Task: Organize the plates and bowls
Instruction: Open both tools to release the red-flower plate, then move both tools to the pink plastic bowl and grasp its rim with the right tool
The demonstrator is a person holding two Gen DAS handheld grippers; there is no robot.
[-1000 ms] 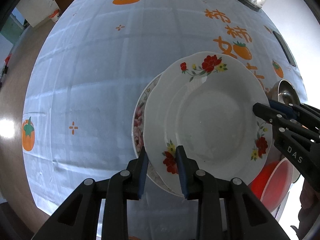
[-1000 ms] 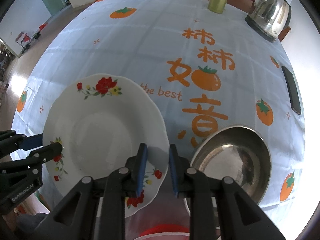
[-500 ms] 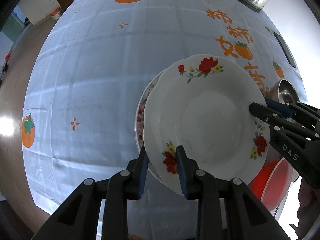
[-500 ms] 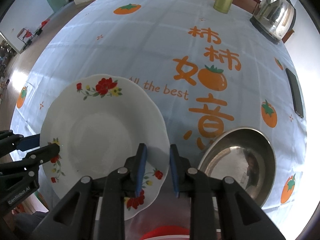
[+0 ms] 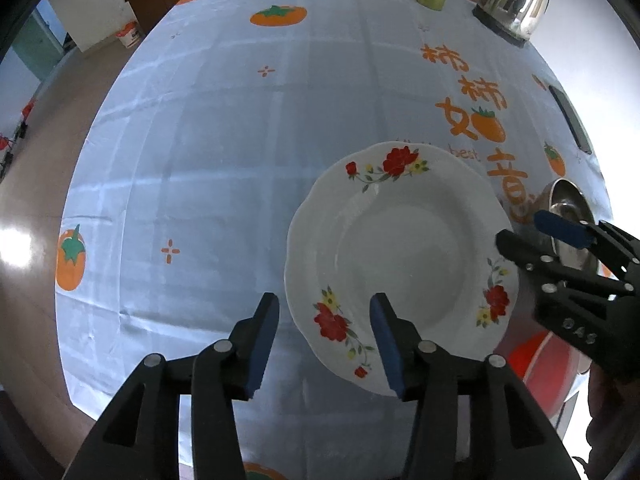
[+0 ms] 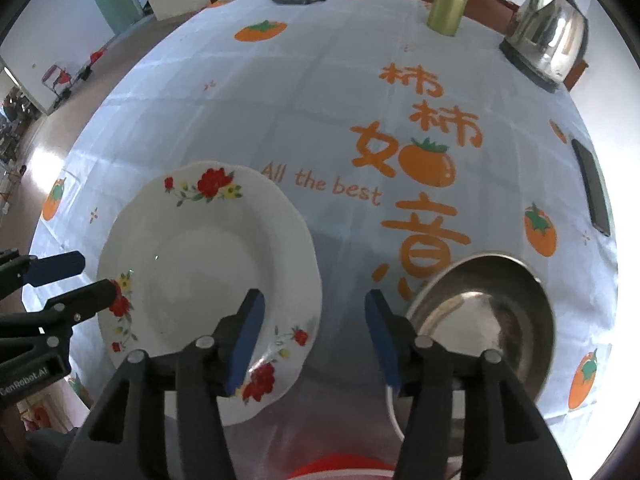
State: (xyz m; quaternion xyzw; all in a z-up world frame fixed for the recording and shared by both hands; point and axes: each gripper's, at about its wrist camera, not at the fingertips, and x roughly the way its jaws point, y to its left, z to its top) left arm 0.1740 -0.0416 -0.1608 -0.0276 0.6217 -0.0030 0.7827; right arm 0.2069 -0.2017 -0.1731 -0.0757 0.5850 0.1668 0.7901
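One floral plate (image 5: 400, 256), white with red flower sprays, lies flat on the tablecloth (image 5: 240, 152) at the near edge, released. Left gripper (image 5: 324, 344): jaws opening, straddling the plate's near-left rim without pressing it. Right gripper (image 6: 316, 336): jaws opening, over the plate's right rim, nothing grasped. One steel bowl (image 6: 488, 320) right of the plate and one red bowl (image 5: 540, 364) nearest, apparently unsorted. One kettle (image 6: 548, 48) far right.

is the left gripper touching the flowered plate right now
Apart. In the left wrist view the left gripper is opening, its blue pads standing clear on either side of the flowered plate rim, with gaps visible.
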